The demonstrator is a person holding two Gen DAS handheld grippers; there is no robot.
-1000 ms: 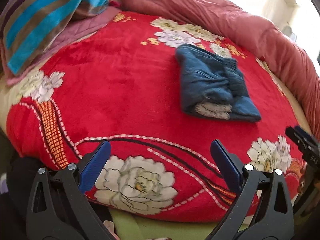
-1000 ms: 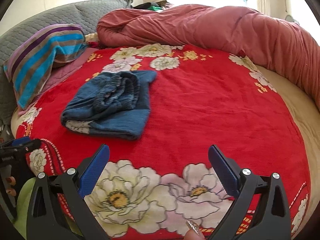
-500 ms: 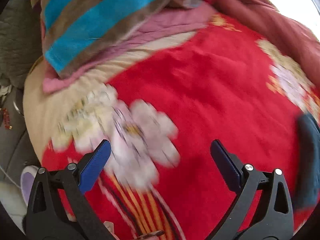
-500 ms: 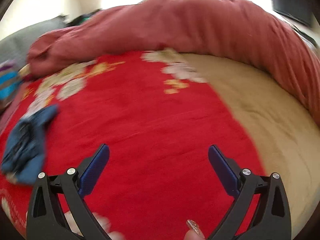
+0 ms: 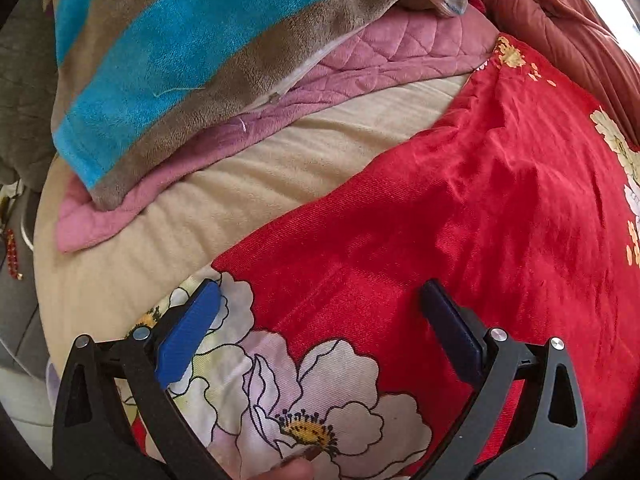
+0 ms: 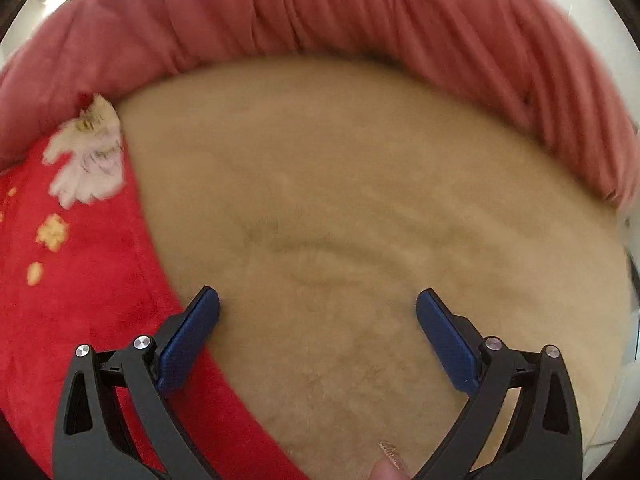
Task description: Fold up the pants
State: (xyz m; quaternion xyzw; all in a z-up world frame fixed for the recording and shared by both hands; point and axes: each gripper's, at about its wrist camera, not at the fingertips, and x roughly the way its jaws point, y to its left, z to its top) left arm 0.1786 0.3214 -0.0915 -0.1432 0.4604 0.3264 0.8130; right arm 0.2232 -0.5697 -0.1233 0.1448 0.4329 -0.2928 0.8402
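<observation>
While left view shows striped pillow [image 5: 192, 52], right shows quilt [image 6: 360, 12].

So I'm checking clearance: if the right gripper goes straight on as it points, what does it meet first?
Probably the beige bed sheet, which fills the view ahead of the open right gripper; beyond it lies the bunched pink quilt. Depth is unclear.

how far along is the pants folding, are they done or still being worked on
Neither view shows the pants now, so the fold itself can't be judged. Nothing is in hand: the left gripper is open over the red floral blanket near the striped pillow, and the right gripper is open over the beige sheet. What is left cannot be told.
</observation>
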